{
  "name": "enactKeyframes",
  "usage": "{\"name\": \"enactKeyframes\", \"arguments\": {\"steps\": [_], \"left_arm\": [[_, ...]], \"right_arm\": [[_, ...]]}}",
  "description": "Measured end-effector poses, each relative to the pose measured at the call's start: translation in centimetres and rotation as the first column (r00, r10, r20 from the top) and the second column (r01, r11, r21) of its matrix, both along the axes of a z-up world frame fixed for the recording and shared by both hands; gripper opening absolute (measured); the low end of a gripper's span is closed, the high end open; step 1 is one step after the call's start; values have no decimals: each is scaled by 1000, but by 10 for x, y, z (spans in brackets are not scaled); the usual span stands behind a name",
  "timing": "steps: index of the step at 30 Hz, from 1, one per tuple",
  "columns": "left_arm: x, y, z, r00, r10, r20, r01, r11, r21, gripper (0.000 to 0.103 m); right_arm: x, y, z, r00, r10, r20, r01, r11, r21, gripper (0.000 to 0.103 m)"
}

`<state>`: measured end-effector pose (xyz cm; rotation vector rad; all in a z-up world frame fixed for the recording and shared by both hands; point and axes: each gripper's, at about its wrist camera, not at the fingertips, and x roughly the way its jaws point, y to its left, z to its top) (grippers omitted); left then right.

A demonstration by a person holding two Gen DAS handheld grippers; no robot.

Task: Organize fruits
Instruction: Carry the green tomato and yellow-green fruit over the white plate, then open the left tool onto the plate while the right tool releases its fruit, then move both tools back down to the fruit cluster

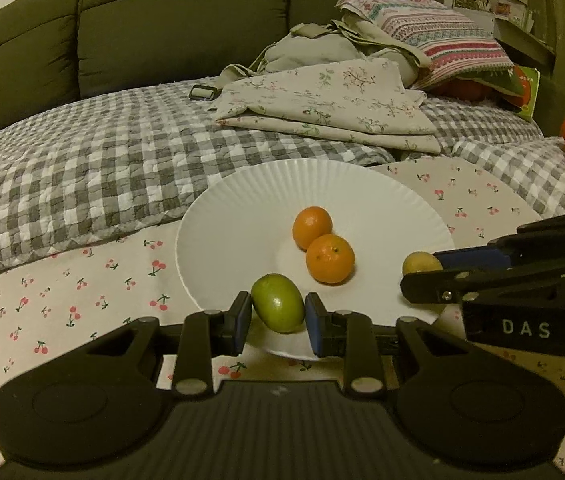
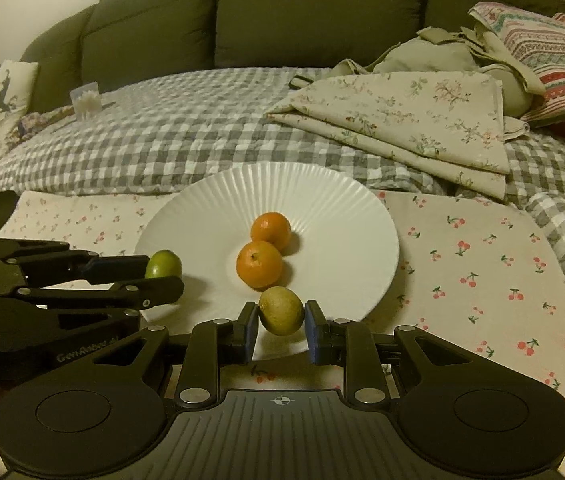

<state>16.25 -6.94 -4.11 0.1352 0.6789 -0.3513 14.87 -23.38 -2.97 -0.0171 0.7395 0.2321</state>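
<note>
The left gripper (image 1: 278,316) clamped a green fruit (image 1: 278,309) and the right gripper (image 2: 281,314) a yellowish fruit (image 2: 281,311). Both hung over the white plate (image 1: 234,200) (two oranges (image 1: 329,259) already there), likely for gathering.

Two orange round tangerines (image 2: 266,252) occupying centre of white ribbed plate (image 2: 322,200); far rim lying bare. Cherry-print cloth (image 2: 482,264) right of plate lying open. Folded floral fabric (image 2: 402,120) blocking beyond, on grey checked quilt (image 2: 162,144).
</note>
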Motion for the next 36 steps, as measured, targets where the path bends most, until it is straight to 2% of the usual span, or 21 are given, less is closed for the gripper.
{"name": "enactKeyframes", "arguments": {"steps": [2, 4, 7, 9, 21, 26, 36], "left_arm": [[0, 0, 0, 1000, 0, 0, 0, 1000, 0, 29], [1, 0, 0, 1000, 2, 1, -2, 1000, 0, 36], [2, 3, 3, 1000, 21, -2, -21, 1000, -14, 39], [2, 6, 5, 999, 31, -12, -31, 999, -31, 40], [-10, 41, 26, 993, 109, -46, -113, 989, -97, 46], [-20, 49, 30, 989, 132, -60, -136, 988, -73, 46], [-41, 67, 36, 975, 185, -122, -195, 978, -77, 46]], "right_arm": [[1, 1, -2, 1000, -2, 1, 2, 1000, -2, 23], [2, 0, -3, 1000, -6, -2, 6, 1000, 9, 24], [2, -2, -2, 1000, -21, -5, 21, 1000, 23, 29], [2, -5, 1, 999, -35, -1, 36, 999, 33, 37], [-1, -27, 28, 990, -138, -21, 139, 984, 109, 37], [-7, -37, 38, 986, -161, -44, 166, 973, 158, 45], [-33, -41, 57, 985, -167, -50, 174, 961, 216, 51]]}}
